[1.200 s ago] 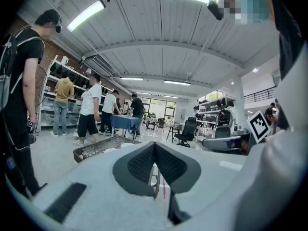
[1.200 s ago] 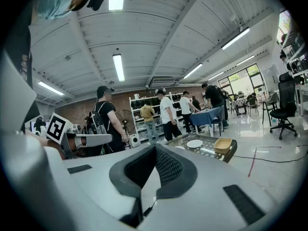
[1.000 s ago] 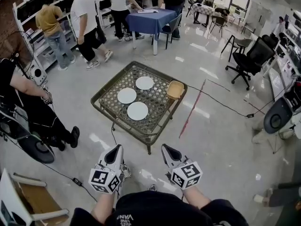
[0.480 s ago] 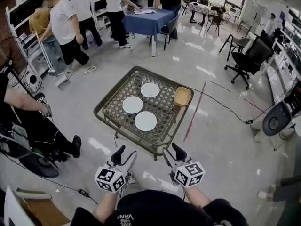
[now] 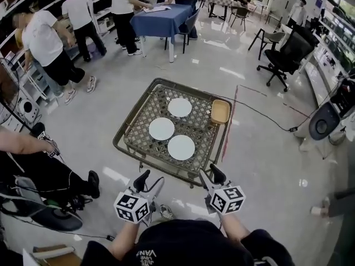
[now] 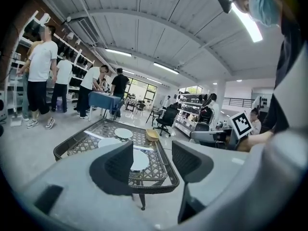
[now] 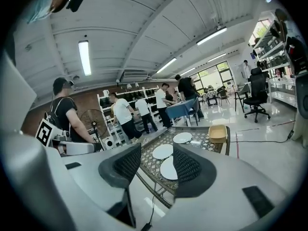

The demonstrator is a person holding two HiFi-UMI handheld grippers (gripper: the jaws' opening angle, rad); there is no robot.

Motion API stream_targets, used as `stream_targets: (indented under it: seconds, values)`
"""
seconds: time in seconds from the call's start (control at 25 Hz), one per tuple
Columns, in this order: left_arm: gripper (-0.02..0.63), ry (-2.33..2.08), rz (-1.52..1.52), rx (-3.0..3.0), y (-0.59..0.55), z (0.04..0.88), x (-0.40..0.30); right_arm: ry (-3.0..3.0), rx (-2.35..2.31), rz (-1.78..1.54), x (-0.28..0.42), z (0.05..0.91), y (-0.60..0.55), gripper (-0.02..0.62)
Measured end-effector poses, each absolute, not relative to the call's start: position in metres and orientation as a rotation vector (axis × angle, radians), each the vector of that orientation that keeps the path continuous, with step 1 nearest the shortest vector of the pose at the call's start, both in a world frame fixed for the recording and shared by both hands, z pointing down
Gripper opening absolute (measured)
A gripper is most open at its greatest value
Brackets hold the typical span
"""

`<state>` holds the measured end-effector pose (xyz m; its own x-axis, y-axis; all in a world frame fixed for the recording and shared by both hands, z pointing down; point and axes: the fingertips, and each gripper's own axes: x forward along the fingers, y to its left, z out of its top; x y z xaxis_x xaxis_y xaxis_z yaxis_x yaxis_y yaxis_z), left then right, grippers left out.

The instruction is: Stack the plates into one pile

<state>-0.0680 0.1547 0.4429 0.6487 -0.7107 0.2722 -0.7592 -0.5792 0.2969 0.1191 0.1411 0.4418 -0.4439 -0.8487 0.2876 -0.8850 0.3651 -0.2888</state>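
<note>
Three white plates lie apart on the low wicker table (image 5: 126, 131): a far plate (image 5: 179, 107), a middle plate (image 5: 161, 128) and a near plate (image 5: 181, 147). My left gripper (image 5: 148, 180) and right gripper (image 5: 211, 175) hover side by side short of the table's near edge, over the floor. Both have their jaws opening, with nothing between them. In the left gripper view the near plate (image 6: 140, 160) shows between the jaws (image 6: 153, 151), well beyond them. The right gripper view looks past its jaws (image 7: 156, 156) at the same three plates (image 7: 162, 151).
A tan basket (image 5: 220, 111) sits on the table's right edge. A cable (image 5: 260, 118) and a red floor line (image 5: 229, 121) run to the table's right. A seated person (image 5: 39, 165) is at my left, standing people (image 5: 47, 43) and a blue table (image 5: 158, 18) farther back, office chairs (image 5: 285, 51) at right.
Both grippers went from shut to open. I have come closer to the table, which now sits nearer the grippers. The standing people at left have shifted.
</note>
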Motion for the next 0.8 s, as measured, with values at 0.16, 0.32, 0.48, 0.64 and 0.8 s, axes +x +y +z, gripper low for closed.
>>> stream_targets:
  seconds: [0.16,0.32,0.48,0.64,0.8]
  values:
    - [0.245,-1.090,0.209,2.494,0.140,0.455,-0.079,-2.462,1.687,0.653,0.111,0.455,0.127,0.192]
    - [0.245,-1.033,0.240,2.483,0.128,0.468,-0.089,-2.397,1.745,0.697,0.105,0.468,0.119,0.192]
    - [0.245,-0.981,0.265,2.465,0.116,0.487,-0.093,-2.330,1.774,0.727,0.104,0.485,0.108,0.190]
    - [0.245,-0.963,0.285,2.442,0.100,0.506,-0.091,-2.275,1.788,0.746,0.109,0.504,0.094,0.190]
    - [0.245,-0.954,0.310,2.402,0.088,0.525,-0.087,-2.228,1.773,0.772,0.115,0.524,0.081,0.190]
